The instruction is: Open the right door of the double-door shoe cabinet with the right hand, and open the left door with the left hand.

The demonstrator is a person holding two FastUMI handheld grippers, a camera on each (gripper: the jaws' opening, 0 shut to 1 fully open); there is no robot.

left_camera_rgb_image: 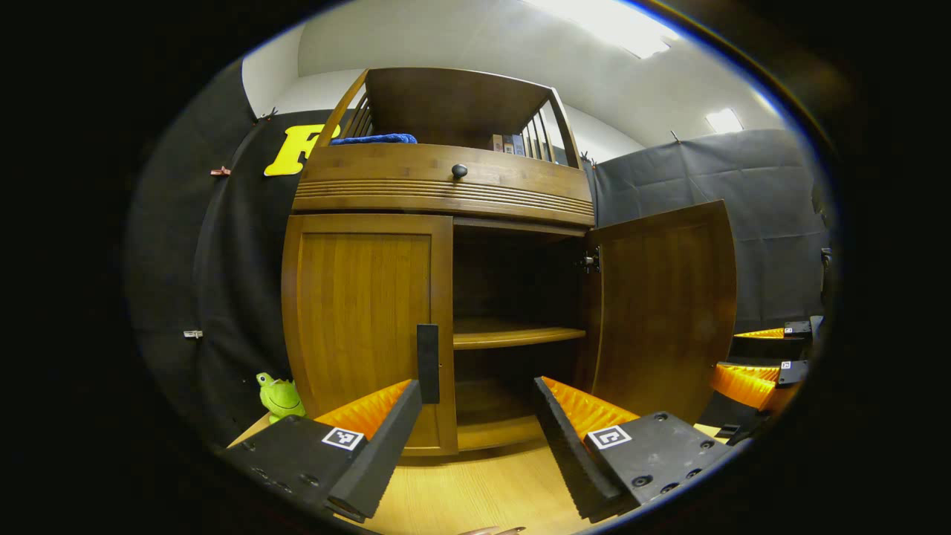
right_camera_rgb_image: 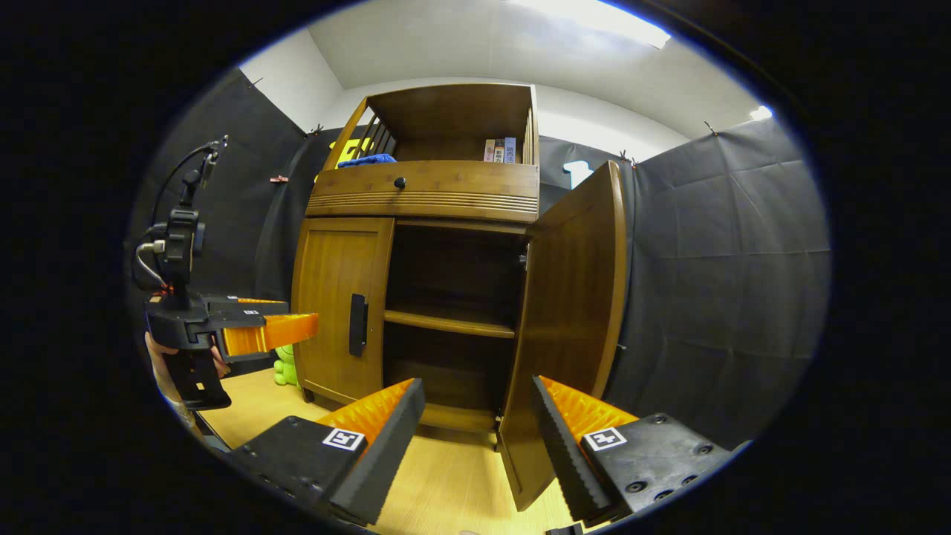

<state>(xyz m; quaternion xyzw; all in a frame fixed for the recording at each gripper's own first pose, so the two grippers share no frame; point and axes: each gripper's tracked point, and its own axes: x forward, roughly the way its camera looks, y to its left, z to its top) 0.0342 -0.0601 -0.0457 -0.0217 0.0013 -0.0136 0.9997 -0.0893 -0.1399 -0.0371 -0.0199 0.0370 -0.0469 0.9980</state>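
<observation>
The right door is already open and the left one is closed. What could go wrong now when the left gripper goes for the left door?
1. The left gripper is open and still short of the handle; the handle is slim, so the fingers may slip off.
2. The frog toy sits beside the left door, which may swing into it.
3. The right gripper is near the right door and could bump it.

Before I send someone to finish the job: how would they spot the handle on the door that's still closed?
Find the wooden shoe cabinet. Its left door is shut, the right door swung open. The handle is the black upright bar at that shut door's inner edge, unlike the round drawer knob above.
</observation>
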